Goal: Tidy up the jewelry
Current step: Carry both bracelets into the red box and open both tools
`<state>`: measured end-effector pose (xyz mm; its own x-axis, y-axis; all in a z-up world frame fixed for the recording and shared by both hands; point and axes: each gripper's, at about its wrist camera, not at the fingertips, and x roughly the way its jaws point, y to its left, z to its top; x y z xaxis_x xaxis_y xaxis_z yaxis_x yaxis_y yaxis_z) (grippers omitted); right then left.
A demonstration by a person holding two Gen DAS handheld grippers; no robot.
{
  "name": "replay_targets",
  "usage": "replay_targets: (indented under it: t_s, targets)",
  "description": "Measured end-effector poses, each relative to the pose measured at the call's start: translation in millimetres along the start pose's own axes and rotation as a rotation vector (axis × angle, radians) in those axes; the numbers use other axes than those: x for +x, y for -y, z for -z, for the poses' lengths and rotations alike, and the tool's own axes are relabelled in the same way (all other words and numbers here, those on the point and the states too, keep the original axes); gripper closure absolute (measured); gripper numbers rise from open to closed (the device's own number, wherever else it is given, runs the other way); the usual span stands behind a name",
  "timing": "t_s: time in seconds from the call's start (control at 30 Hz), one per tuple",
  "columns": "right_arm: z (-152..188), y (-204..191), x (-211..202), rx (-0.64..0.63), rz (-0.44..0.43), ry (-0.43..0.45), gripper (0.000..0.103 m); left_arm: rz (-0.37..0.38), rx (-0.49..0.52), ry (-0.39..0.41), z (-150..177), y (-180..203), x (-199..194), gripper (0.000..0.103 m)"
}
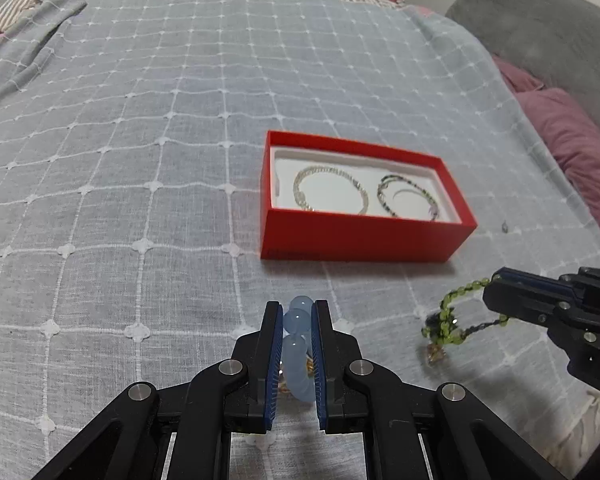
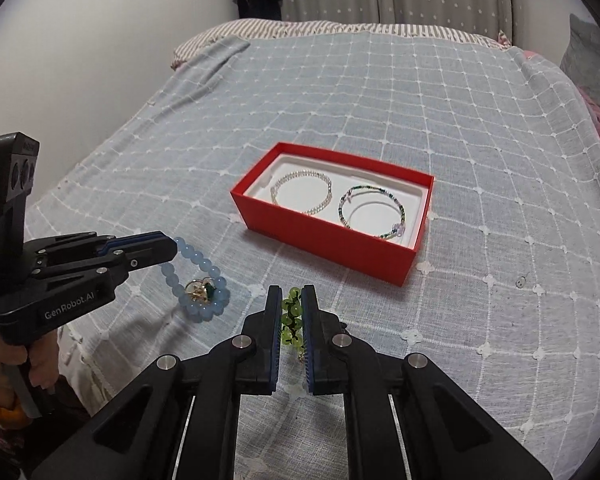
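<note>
On the checked grey bedspread (image 1: pixel 140 140), left gripper (image 1: pixel 296 312) pinches blue bracelet (image 2: pixel 198 280); right gripper (image 2: pixel 291 300) pinches green bracelet (image 1: pixel 448 320).

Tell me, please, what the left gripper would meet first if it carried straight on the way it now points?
Probably the bedspread just left of the red box; the left gripper, shut on the blue bead bracelet, points down past it, though depth is uncertain.

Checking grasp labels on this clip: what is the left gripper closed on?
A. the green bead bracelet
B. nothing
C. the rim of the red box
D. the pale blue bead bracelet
D: the left gripper has its blue pads pressed on the pale blue bead bracelet, while the green bead bracelet sits in the right gripper.
</note>
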<state>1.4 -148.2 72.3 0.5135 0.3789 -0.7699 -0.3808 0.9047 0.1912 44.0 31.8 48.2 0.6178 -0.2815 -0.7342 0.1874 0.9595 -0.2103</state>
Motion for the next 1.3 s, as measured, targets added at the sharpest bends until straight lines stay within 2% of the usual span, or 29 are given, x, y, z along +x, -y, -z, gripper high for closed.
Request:
replay_targets:
  t_s: [0.37,0.67,0.97,1.3]
  targets:
    - [-11.8,-0.8,-14.4,0.027,-0.044,0.039,0.093,0.067,0.004,0.062,-9.9,12.3,-17.0,0.094]
    - [-21.2,0.6,-18.8,0.049,-0.045,0.068,0.093,0.099,0.003,0.091,-19.0,24.2,-21.1,0.094]
    - [-29.1,10.8,-13.7,0.058,0.0,0.077,0.093,0.086,0.008,0.108,-31.8,36.4,-10.2,0.094]
    - [-46.2,33.7,-11.3,0.106,0.045,0.11,0.093,0.097,-0.027,0.144,-64.3,43.0,12.5,0.094]
